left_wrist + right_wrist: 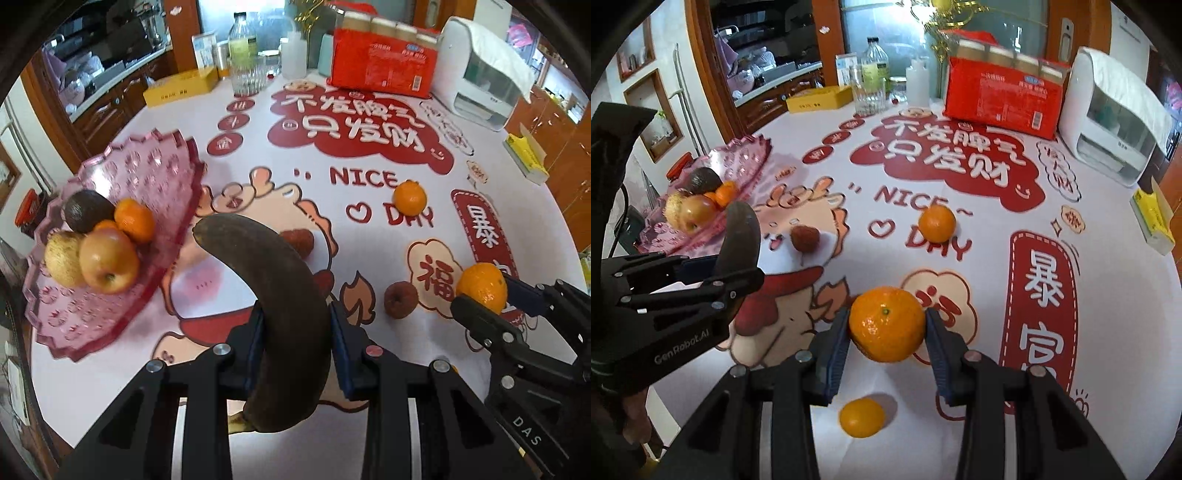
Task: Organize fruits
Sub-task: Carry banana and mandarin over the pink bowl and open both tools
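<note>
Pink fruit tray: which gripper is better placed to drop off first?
Left, probably. The left gripper holds the banana right beside the pink tray. The right gripper holds a mandarin farther off, with the left gripper between it and the tray.

— Where's the banana (280, 295)?
— Blackened, curved, lifted above the table.
— The mandarin (886, 324)?
— Bright orange, also raised. Another orange (937, 222) lies by "NICE"; pink tray (155, 173) holds fruit.

Black tool (297, 345) linkages, silver screws, blue pads (837, 354), "GenRobot.AI" marking.
</note>
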A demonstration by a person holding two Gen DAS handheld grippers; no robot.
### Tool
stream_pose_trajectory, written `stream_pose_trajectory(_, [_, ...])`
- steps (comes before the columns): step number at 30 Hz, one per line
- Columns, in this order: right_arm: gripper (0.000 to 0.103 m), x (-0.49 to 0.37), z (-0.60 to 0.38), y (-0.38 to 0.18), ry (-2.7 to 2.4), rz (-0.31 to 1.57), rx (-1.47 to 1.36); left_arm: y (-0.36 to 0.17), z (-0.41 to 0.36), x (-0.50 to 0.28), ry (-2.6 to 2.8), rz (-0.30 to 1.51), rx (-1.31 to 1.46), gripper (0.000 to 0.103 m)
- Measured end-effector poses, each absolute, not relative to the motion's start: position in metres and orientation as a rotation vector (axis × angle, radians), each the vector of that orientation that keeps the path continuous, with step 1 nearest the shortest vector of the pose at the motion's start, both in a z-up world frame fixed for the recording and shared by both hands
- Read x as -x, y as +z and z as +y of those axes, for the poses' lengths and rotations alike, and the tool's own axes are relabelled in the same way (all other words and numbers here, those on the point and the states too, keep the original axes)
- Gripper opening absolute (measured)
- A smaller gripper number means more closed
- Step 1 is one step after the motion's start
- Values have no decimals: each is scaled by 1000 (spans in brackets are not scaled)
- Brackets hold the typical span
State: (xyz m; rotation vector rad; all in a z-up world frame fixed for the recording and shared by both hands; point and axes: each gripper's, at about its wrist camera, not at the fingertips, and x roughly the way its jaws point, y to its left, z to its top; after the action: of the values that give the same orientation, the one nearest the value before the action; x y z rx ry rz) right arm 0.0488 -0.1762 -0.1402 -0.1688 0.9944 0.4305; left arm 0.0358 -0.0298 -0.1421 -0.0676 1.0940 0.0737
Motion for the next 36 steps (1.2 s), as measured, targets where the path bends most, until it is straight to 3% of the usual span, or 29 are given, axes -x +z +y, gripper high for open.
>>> stream_pose_trajectory(12, [40, -38, -127, -99, 487, 912, 186, -88, 14, -17, 88, 1015, 44, 31])
stream_pose_trajectory(23, [40, -35, -53, -70, 553, 848, 197, -54, 108, -11, 173, 970, 61, 31])
stream_pose_trajectory(36, [40, -53, 28, -88, 555, 891, 143, -63, 201, -23, 135, 995, 81, 31])
